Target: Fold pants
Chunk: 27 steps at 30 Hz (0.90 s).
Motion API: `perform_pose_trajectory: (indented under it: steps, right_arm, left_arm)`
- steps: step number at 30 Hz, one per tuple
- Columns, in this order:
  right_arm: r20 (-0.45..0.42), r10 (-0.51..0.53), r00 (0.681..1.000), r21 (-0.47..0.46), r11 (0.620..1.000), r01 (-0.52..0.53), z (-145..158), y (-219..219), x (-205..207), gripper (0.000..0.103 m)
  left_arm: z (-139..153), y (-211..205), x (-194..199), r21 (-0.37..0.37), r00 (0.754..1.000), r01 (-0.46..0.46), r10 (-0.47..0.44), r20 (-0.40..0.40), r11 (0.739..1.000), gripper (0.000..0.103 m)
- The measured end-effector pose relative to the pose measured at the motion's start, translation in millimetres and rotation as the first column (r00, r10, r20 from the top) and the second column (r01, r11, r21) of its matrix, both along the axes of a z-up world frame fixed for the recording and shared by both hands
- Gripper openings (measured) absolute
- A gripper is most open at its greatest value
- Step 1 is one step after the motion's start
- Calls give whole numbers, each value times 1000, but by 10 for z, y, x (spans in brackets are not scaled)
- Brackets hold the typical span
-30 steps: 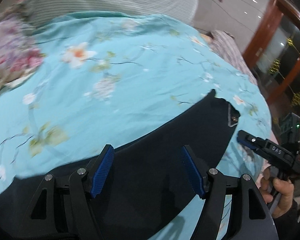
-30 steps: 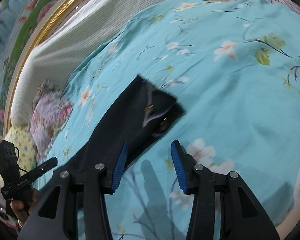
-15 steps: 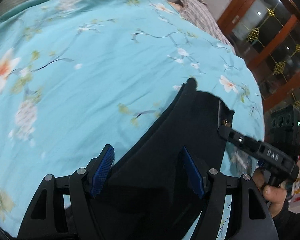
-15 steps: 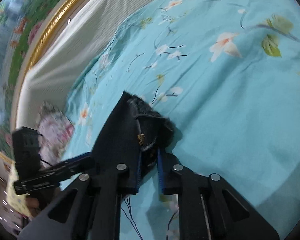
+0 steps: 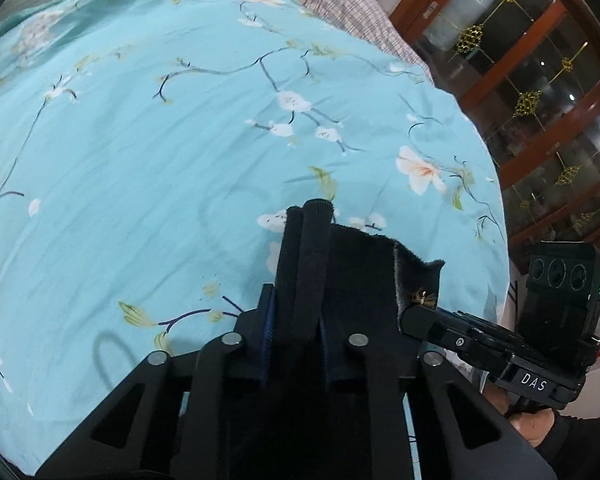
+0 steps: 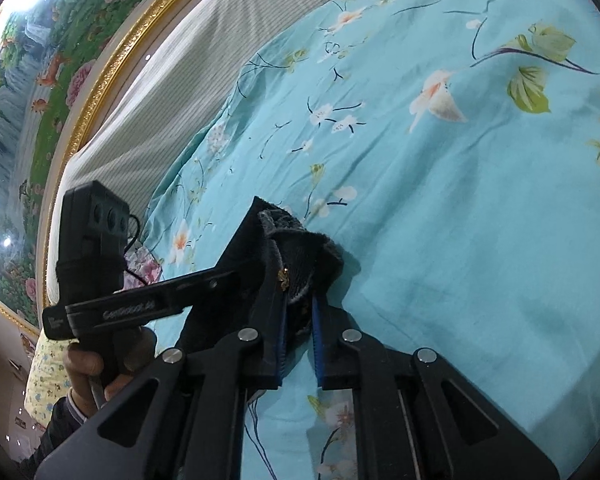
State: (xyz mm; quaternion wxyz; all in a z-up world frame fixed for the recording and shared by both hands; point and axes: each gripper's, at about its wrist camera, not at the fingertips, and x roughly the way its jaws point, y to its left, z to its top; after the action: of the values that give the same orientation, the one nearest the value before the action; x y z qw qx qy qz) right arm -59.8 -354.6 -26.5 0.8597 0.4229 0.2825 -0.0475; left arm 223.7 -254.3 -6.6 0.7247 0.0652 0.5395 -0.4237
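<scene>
Since the earlier frame the left gripper (image 5: 296,332) has clamped onto the black pants (image 5: 340,256), joining the right gripper (image 6: 300,320), which pinches the same waistband edge just beside it at 3 o'clock. The waist end looks raised off the turquoise floral bedspread (image 5: 148,140). This reads as the lift before a fold; next, both should carry the edge together, level, toward the legs. A gold-framed painting (image 6: 40,80) hangs at 10 o'clock, a wooden cabinet (image 5: 540,92) at 2.
</scene>
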Motion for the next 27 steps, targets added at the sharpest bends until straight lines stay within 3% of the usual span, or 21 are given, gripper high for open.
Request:
perform_pose_trajectory:
  steps: [6,10,13,17,23,27]
  right_arm:
    - [35,32,999,5,999,-32,92,37,-28,12]
    - [122,96,988,14,995,-98,312,132,-64,12]
    - [198,154,968,72,983,-171,432,221,-68,12]
    - [250,243,937,72,960,-269,625,499,-23,11]
    - [266,355,896,45,924,-380,800,949,65,11]
    - [248,426,870,16,896,-443,820,1222,153,12]
  left_arm:
    - [195,184,-104,-74,1000,-15,16,17,997,11]
    - [472,469,-227,-164,999,-42,46,22,986,11]
    - [637,689,-344,-200,997,-62,71,42,978,11]
    - [819,1049,-509,-236,991,-108,125,58,966,11]
    - [928,1582,-776,-283,977,-169,197,77,944,11]
    - [887,1872,-973,-275,963,-206,245,113,939,10]
